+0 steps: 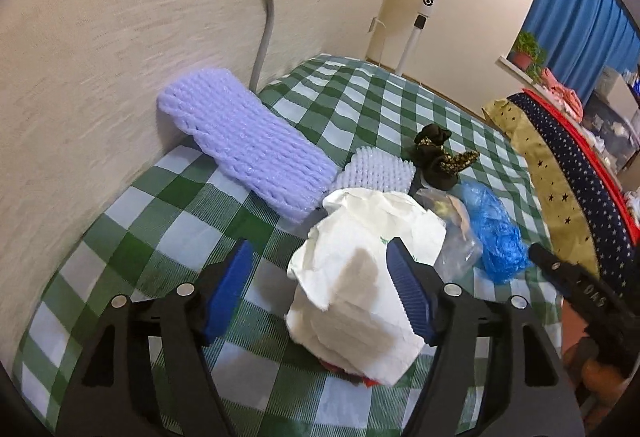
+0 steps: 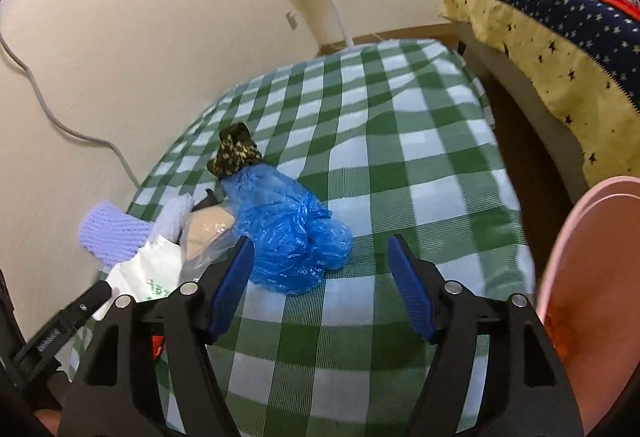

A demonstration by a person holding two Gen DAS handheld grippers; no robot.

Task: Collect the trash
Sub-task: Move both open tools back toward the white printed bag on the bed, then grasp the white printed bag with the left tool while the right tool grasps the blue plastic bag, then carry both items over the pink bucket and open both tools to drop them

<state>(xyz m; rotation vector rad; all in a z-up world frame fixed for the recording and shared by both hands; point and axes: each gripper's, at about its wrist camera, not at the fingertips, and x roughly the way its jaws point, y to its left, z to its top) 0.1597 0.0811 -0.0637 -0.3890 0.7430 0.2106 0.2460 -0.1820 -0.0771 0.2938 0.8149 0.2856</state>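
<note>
Left wrist view: our left claw (image 1: pixel 320 293) is spread wide around the crumpled white paper bag (image 1: pixel 360 277) on the green checked worktop (image 1: pixel 360 105), not squeezing it. Beside it lie purple foam netting (image 1: pixel 248 153) and a clear plastic bag (image 1: pixel 456 237).

Right wrist view: our right claw (image 2: pixel 320 287) gapes empty, with a blue plastic bag (image 2: pixel 292 233) just ahead and a pink bin (image 2: pixel 592 277) at right.

Bare green-checked tablecloth (image 2: pixel 400 165) lies open to the right and far side of the trash cluster. On the left, the wall (image 1: pixel 100 37) and lilac foam netting (image 1: pixel 248 149) close access. A pink bin (image 2: pixel 592 297) stands near right; white crumpled paper (image 1: pixel 360 261) fills the left gripper's (image 1: pixel 320 293) gap.
</note>
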